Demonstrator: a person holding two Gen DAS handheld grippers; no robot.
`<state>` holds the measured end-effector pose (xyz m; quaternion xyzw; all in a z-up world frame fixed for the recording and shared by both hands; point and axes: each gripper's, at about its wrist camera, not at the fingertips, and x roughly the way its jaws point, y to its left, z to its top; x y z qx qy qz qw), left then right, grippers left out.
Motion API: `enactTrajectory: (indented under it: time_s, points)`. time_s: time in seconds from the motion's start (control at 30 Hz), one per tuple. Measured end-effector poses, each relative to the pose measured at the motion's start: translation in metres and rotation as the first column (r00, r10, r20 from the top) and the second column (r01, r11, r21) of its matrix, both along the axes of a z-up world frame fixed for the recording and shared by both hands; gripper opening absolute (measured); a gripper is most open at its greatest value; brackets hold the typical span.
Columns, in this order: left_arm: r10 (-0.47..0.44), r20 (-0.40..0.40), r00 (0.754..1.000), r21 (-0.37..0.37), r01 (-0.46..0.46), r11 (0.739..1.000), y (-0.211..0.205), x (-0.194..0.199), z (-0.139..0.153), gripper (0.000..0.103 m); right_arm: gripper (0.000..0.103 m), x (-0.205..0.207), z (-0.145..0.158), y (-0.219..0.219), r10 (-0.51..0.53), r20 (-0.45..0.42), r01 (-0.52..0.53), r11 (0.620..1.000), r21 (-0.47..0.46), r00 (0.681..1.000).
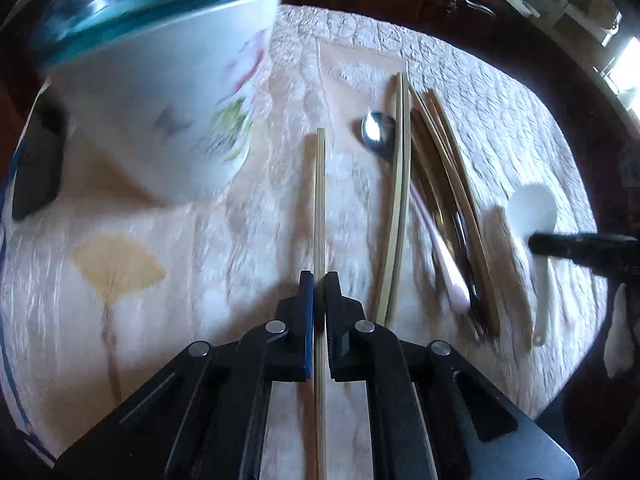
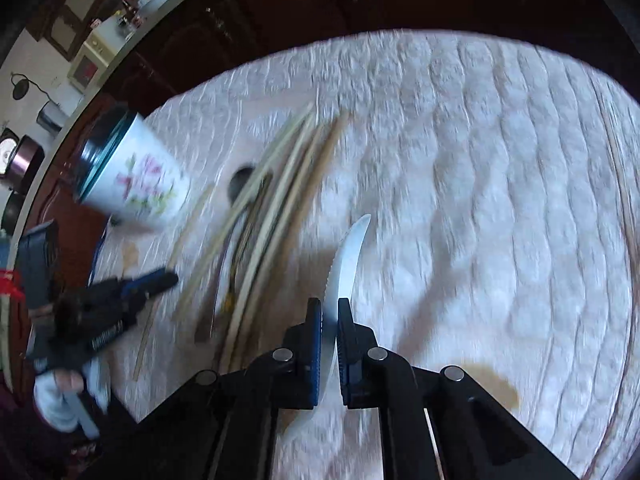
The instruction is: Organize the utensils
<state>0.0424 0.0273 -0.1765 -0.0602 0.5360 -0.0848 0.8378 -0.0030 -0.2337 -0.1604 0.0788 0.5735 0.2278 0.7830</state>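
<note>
My left gripper [image 1: 319, 280] is shut on a pale bamboo chopstick [image 1: 320, 200] that runs straight ahead over the cloth. Up to its left stands a white flowered cup [image 1: 160, 100] with a teal rim. To the right lies a pile of chopsticks [image 1: 400, 200] with a metal spoon [image 1: 378, 132] and darker cutlery [image 1: 460, 232]. My right gripper [image 2: 329, 304] is shut on a white plastic spoon [image 2: 350, 252], seen edge-on and lifted off the cloth. In the left wrist view the right gripper [image 1: 538, 242] pinches that spoon [image 1: 534, 204] just below its bowl. The left gripper [image 2: 152, 280] shows beside the pile [image 2: 272, 200].
A quilted pale cloth [image 2: 480, 160] covers the table, with a tan fan-shaped print [image 1: 120, 268]. A dark flat object [image 1: 38, 160] lies at the left edge near the cup [image 2: 136, 184]. Dark wooden cabinets [image 2: 320, 0] stand beyond the far edge. A person's sleeve [image 2: 60, 404] shows low left.
</note>
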Motion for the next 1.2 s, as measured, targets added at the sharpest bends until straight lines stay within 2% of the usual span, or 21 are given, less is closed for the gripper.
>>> enactTrajectory:
  time_s: [0.07, 0.13, 0.17, 0.2, 0.33, 0.53, 0.7, 0.73, 0.77, 0.8, 0.83, 0.9, 1.0, 1.07, 1.2]
  points:
    - [-0.013, -0.017, 1.000, -0.004, 0.013, 1.000, 0.003, -0.014, 0.002, 0.004, 0.007, -0.011, -0.009, -0.008, 0.038, -0.082, -0.035, 0.999, 0.041, 0.996]
    - [-0.034, -0.026, 0.999, -0.006, 0.034, 0.999, 0.005, -0.027, 0.004, 0.004, 0.022, -0.022, -0.015, -0.015, 0.050, -0.099, -0.047, 0.998, 0.032, 0.994]
    - [-0.033, -0.031, 0.999, -0.016, 0.033, 0.999, 0.007, -0.031, 0.005, 0.004, 0.037, -0.024, -0.016, -0.019, 0.044, -0.097, -0.042, 0.999, 0.024, 0.994]
    - [-0.025, -0.027, 0.999, -0.029, 0.025, 0.999, 0.009, -0.033, 0.009, 0.004, 0.041, -0.027, -0.016, -0.024, 0.036, -0.094, -0.033, 0.999, 0.033, 0.995]
    - [-0.014, 0.038, 0.999, 0.034, 0.013, 0.999, 0.005, -0.025, 0.018, 0.026, 0.041, -0.022, -0.011, -0.033, 0.005, -0.083, 0.001, 0.998, 0.067, 0.997]
    - [-0.064, 0.060, 0.996, 0.131, 0.055, 0.990, -0.014, 0.007, 0.011, 0.029, 0.041, 0.002, -0.016, -0.040, -0.010, -0.095, 0.017, 0.997, 0.077, 0.995]
    - [-0.062, 0.012, 0.998, 0.140, 0.060, 0.988, -0.017, 0.030, -0.003, 0.029, 0.041, 0.023, -0.026, -0.038, 0.005, -0.089, 0.005, 0.993, 0.114, 0.996]
    - [-0.066, 0.016, 0.998, 0.139, 0.063, 0.988, -0.017, 0.031, -0.004, 0.029, 0.041, 0.026, -0.027, -0.038, 0.014, -0.084, -0.003, 0.992, 0.126, 0.996]
    - [-0.074, 0.020, 0.997, 0.139, 0.070, 0.988, -0.017, 0.031, -0.003, 0.024, 0.034, 0.027, -0.027, -0.037, 0.022, -0.081, -0.012, 0.992, 0.126, 0.996]
    - [-0.092, 0.023, 0.996, 0.138, 0.088, 0.987, -0.017, 0.031, -0.003, 0.016, 0.026, 0.026, -0.027, -0.035, 0.034, -0.073, -0.026, 0.994, 0.111, 0.997]
    - [-0.105, 0.023, 0.994, 0.135, 0.101, 0.986, -0.017, 0.029, -0.001, 0.004, 0.026, 0.024, -0.026, -0.033, 0.048, -0.071, -0.041, 0.994, 0.101, 0.996]
    - [-0.118, 0.028, 0.993, 0.099, 0.114, 0.988, -0.012, 0.024, 0.005, 0.004, 0.014, 0.017, -0.021, -0.029, 0.083, -0.063, -0.076, 0.992, 0.104, 0.995]
    - [-0.116, 0.075, 0.990, 0.045, 0.113, 0.993, 0.002, 0.011, 0.025, 0.004, 0.007, 0.005, -0.001, -0.029, 0.094, -0.010, -0.092, 0.989, 0.115, 0.996]
    - [-0.098, 0.109, 0.989, 0.008, 0.098, 0.995, 0.015, 0.002, 0.040, 0.004, 0.005, -0.005, 0.017, -0.030, 0.110, 0.030, -0.113, 0.983, 0.147, 0.994]
    - [-0.062, 0.166, 0.984, -0.033, 0.068, 0.997, 0.032, -0.010, 0.067, 0.004, 0.005, -0.019, 0.041, -0.020, 0.155, 0.096, -0.165, 0.981, 0.098, 0.983]
